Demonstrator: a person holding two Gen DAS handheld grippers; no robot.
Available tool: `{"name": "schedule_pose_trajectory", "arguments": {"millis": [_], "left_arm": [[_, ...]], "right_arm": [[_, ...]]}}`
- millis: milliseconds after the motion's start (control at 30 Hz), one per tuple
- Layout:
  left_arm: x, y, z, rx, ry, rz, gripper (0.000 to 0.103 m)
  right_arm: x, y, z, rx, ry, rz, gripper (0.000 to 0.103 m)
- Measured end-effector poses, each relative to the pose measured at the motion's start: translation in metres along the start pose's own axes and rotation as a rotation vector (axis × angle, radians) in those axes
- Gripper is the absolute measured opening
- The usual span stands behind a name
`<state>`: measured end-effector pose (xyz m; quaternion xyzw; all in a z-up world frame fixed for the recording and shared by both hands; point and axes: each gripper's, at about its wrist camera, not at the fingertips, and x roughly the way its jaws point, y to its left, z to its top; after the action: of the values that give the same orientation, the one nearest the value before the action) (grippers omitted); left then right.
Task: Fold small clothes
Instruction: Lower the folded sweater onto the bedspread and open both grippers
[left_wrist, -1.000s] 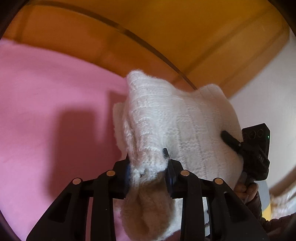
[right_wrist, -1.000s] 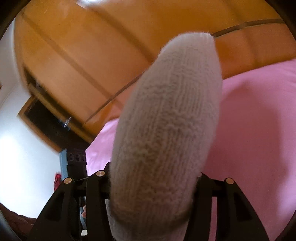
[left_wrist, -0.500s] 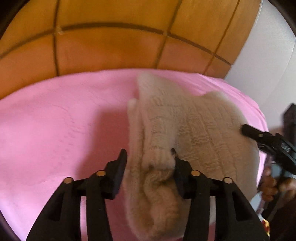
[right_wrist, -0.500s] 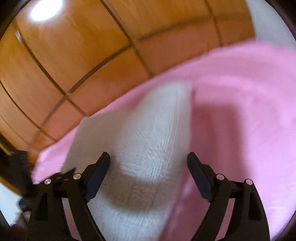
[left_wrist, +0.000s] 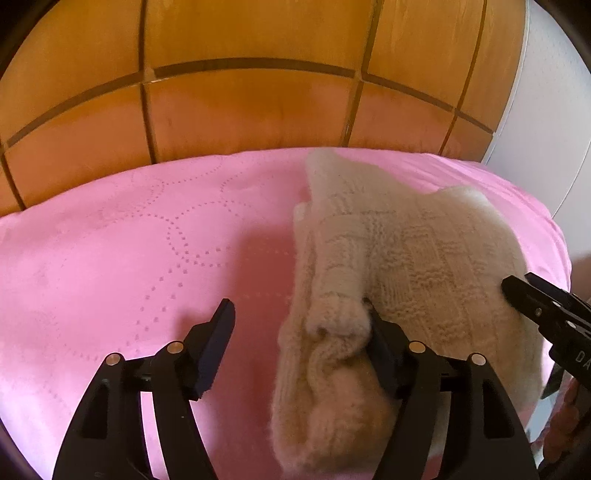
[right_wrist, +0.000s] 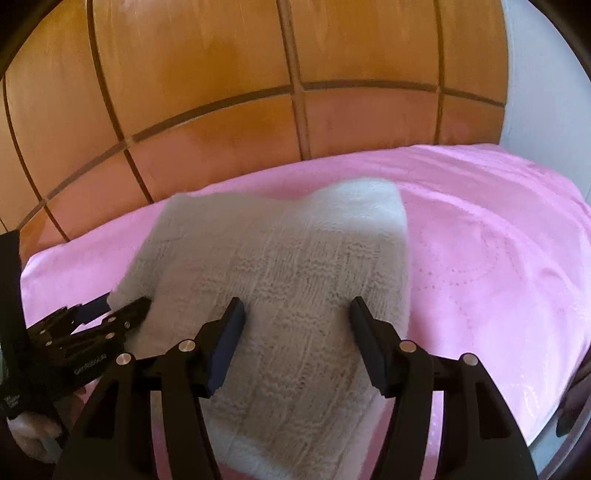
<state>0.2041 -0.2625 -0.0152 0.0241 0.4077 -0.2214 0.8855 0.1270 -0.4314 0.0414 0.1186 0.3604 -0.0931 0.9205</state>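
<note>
The pink bed cover (left_wrist: 122, 258) fills the lower half of both views, with a wooden panelled wall (left_wrist: 258, 110) behind it at 12 o'clock. On the cover lies the cream knitted sweater (left_wrist: 424, 266), already doubled over, with one sleeve (left_wrist: 340, 280) laid along its left side and the cuff pointing to 6 o'clock.

The left gripper (left_wrist: 299, 332) has just been opening; its jaws stand wide. The cuff lies between them and only leans on the right finger, so nothing is held. In the right wrist view, the right gripper (right_wrist: 295, 321) has just been closing a little, but its jaws are apart over the sweater body (right_wrist: 280, 266) and do not pinch it.

I think the fold is laid down and both tools are letting go. The risk: fuzzy wool may catch on the left gripper's right finger, so pulling back would drag the sleeve and open the fold. The right jaws, if they close more, may lift the top layer.
</note>
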Motion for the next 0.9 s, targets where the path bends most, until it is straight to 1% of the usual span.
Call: {"name": "schedule_pose_trajectory", "arguments": {"millis": [33, 100, 200, 233, 367, 400, 433, 500, 667, 800, 900], "left_arm": [[-0.005, 0.001, 0.0, -0.009, -0.008, 0.006, 0.072], [-0.016, 0.003, -0.003, -0.029, -0.03, 0.01, 0.075], [-0.024, 0.004, -0.007, -0.044, -0.041, 0.022, 0.075], [-0.029, 0.004, -0.009, -0.05, -0.048, 0.023, 0.075], [-0.044, 0.001, -0.015, -0.046, -0.075, 0.038, 0.076], [-0.047, 0.001, -0.017, -0.048, -0.078, 0.039, 0.08], [-0.05, 0.001, -0.019, -0.051, -0.085, 0.04, 0.081], [-0.057, 0.002, -0.022, -0.056, -0.1, 0.045, 0.081], [-0.066, 0.004, -0.029, -0.082, -0.099, 0.059, 0.081], [-0.074, 0.007, -0.035, -0.087, -0.105, 0.079, 0.081], [-0.082, 0.007, -0.041, -0.09, -0.119, 0.094, 0.081]], "right_arm": [[0.0, 0.007, -0.003, 0.002, -0.001, -0.01, 0.069], [-0.006, 0.007, -0.008, 0.028, -0.005, -0.016, 0.074], [-0.019, 0.009, -0.021, 0.076, -0.006, -0.035, 0.076], [-0.019, 0.013, -0.02, 0.085, -0.003, -0.042, 0.077], [-0.027, 0.018, -0.035, 0.098, 0.016, -0.061, 0.081], [-0.029, 0.019, -0.038, 0.099, 0.018, -0.064, 0.082], [-0.031, 0.021, -0.042, 0.098, 0.021, -0.063, 0.084], [-0.033, 0.024, -0.047, 0.092, 0.022, -0.063, 0.085], [-0.036, 0.036, -0.056, 0.073, 0.026, -0.073, 0.088], [-0.037, 0.043, -0.061, 0.055, 0.026, -0.085, 0.092], [-0.042, 0.049, -0.067, 0.041, 0.013, -0.134, 0.096]]}}
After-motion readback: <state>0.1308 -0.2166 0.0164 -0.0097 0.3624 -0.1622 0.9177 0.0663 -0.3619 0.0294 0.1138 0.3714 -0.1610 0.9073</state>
